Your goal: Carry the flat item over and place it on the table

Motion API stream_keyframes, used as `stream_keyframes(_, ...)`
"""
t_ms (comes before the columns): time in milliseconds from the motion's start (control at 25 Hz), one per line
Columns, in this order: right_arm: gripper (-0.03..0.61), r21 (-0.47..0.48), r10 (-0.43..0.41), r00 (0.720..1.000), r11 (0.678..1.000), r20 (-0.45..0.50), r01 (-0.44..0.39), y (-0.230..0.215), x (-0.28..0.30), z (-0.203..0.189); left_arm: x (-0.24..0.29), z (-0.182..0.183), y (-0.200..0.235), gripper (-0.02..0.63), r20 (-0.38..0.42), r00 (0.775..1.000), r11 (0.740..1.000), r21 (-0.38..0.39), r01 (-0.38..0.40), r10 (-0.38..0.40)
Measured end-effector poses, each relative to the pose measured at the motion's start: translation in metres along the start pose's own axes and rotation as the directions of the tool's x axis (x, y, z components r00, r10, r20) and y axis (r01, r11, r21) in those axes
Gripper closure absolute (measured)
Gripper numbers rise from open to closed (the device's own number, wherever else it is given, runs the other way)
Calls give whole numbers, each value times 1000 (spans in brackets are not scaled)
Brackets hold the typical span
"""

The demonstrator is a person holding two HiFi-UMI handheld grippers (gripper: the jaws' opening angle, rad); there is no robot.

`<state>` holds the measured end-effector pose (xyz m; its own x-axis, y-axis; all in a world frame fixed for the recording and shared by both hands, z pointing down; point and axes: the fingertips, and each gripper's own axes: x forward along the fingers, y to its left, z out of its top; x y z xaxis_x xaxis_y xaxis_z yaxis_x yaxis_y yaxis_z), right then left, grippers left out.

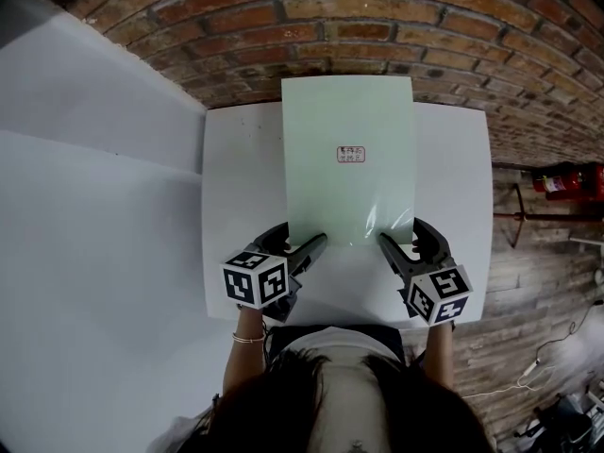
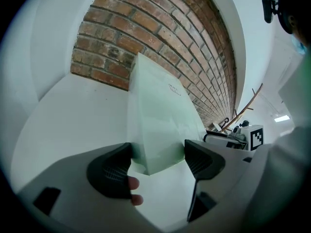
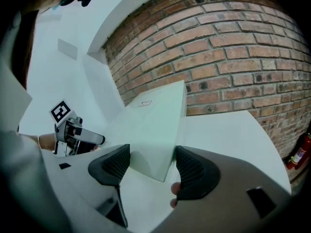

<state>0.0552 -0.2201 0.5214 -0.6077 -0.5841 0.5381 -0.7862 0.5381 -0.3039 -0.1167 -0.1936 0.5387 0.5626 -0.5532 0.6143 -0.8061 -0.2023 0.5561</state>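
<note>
One white bench (image 1: pixel 241 206) stands with its far edge against a red brick wall (image 1: pixel 377 26). Smooth white panels (image 1: pixel 94 159) fill the room to the left. To the right runs a wooden plank floor (image 1: pixel 538 272), with a red fire extinguisher (image 1: pixel 566 182) near the bricks.

The pale green flat sheet (image 1: pixel 321 187) runs lengthwise down the middle of the bench. Its far end shows against the bricks past the bench's far edge, and its near edge faces the person.

The left gripper (image 1: pixel 305 232) has its fingers (image 2: pixel 109 171) spread wide, with the sheet's near left corner between them. The right gripper (image 1: pixel 399 230) has its fingers (image 3: pixel 192 171) just as wide about the near right corner.

A small white label (image 1: pixel 350 154) with red print sits at the sheet's centre, too small to read. Each gripper's cube (image 1: pixel 255 279) carries black-and-white square markers.
</note>
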Motion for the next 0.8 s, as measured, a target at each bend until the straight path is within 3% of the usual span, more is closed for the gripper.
stream_keyframes(800,258,29,18,998,999,-62,-16,-13,24,-15,20,-10,18,255,-47,999,998,-52,-26,23)
